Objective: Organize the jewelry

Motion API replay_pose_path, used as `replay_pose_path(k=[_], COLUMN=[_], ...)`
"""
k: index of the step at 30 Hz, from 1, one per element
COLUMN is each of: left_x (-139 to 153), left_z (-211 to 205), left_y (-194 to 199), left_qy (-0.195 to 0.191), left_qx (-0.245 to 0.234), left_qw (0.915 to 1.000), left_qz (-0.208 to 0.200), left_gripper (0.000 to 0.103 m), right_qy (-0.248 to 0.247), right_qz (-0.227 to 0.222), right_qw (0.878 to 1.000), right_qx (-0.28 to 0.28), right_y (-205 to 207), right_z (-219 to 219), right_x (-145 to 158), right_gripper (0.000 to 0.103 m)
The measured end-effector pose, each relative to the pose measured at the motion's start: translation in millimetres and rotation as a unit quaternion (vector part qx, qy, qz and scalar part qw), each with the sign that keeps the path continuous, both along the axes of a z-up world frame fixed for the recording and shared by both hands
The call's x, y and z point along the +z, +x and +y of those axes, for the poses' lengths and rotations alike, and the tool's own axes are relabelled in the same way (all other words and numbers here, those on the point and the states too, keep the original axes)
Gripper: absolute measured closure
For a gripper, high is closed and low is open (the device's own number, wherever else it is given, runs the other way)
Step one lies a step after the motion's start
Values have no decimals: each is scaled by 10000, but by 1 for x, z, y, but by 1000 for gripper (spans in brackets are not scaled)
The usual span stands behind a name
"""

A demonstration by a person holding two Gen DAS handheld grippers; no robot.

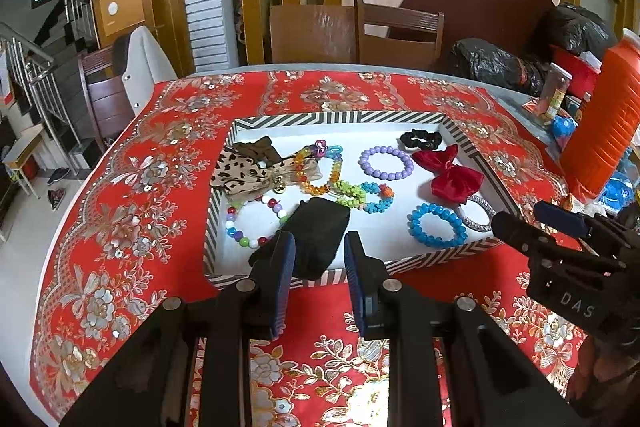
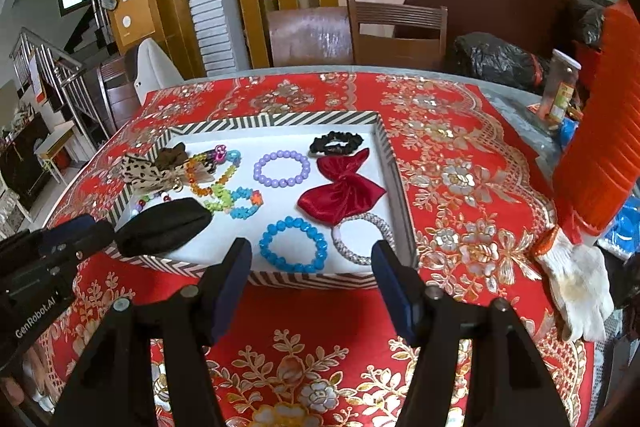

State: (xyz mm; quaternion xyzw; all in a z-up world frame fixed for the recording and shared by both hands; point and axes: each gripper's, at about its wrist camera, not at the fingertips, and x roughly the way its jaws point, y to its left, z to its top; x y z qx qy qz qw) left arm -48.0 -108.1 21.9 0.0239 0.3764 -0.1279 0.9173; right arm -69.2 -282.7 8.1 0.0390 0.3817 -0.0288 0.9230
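A striped-rim white tray [image 1: 424, 257] [image 2: 312, 281] on the red floral cloth holds bead bracelets, scrunchies and bows. A black fabric piece [image 1: 320, 231] [image 2: 162, 225] lies over the tray's near edge. My left gripper [image 1: 319, 255] is open, its jaws standing either side of the black piece at the rim; it also shows in the right wrist view [image 2: 86, 227]. My right gripper [image 2: 312, 267] is open and empty at the near rim, in front of the blue bracelet [image 2: 293, 245] [image 1: 437, 225] and silver bracelet [image 2: 358, 239]. A red bow [image 2: 340, 191] and purple bracelet [image 2: 282, 169] lie behind.
An orange ribbed container [image 2: 600, 131] [image 1: 604, 123] stands at the right table edge, with a white glove [image 2: 576, 283], a jar [image 2: 560, 87] and black bags [image 2: 496, 61] nearby. Wooden chairs [image 2: 396, 35] stand behind the table. Stairs are at far left.
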Motion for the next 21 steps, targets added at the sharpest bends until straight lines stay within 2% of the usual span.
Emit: replay_pose_path(k=[21], left_x=[-2], left_z=[4], left_y=[2], left_qy=[37], left_qx=[46], left_qw=[10000], left_qz=[-51], left_gripper=[77], right_qy=[-176], right_qz=[-74], right_qw=[9996], right_qx=[224], right_y=[-3], right_z=[12], right_x=[2], right_gripper=[37])
